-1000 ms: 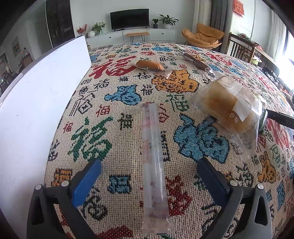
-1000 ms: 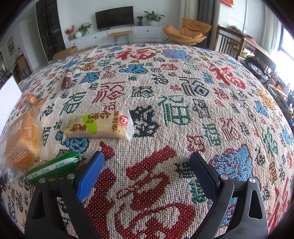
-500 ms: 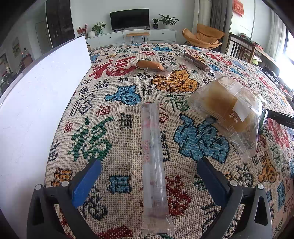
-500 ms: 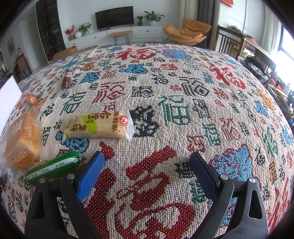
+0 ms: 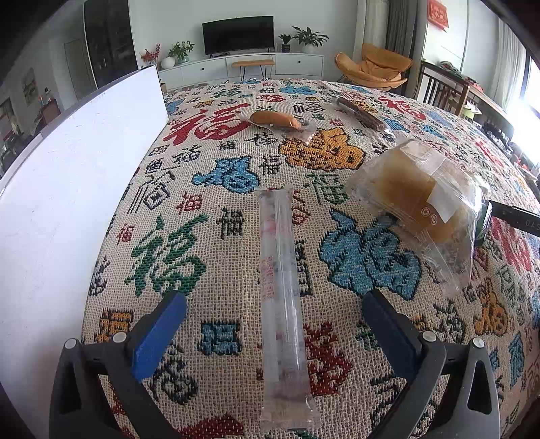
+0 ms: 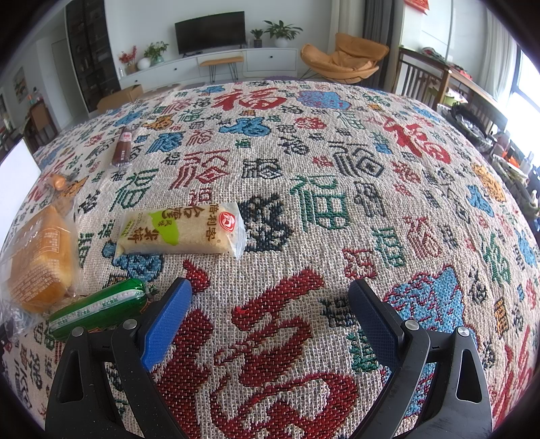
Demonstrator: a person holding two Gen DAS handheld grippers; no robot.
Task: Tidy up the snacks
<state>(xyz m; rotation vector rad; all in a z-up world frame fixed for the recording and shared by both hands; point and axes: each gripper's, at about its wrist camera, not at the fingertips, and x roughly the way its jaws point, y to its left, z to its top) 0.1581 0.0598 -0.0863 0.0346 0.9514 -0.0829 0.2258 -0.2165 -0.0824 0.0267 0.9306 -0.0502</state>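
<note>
**Snacks lie scattered on patterned cloth as both grippers hover empty**

The left gripper [image 5: 273, 300] hangs low over a tablecloth [image 5: 209, 189] woven with coloured Chinese characters, its blue-padded fingers [image 5: 158, 334] spread wide on either side of a long clear tube-shaped packet [image 5: 281, 290] without touching it. The packet lies flat, running lengthwise away from the camera between the fingers. To its right sits a bagged bread loaf [image 5: 418, 199] in clear wrap; farther back are a small orange sausage [image 5: 275, 119] in its wrapper and a dark brown stick snack [image 5: 361, 113]. A white board [image 5: 67, 175] stands along the cloth's left edge.

The right gripper [image 6: 270, 300] is likewise spread wide and holds nothing, with only bare cloth between its fingers. Just beyond its left finger [image 6: 165, 324] lies a rice cracker packet [image 6: 180, 233] with a green label; a green sausage [image 6: 98, 309] rests beside that finger, touching the bagged loaf at the frame's left edge. The brown stick snack lies well apart, farther up the cloth. A television [image 6: 210, 32] and an orange chair [image 6: 344, 57] stand in the room behind.
</note>
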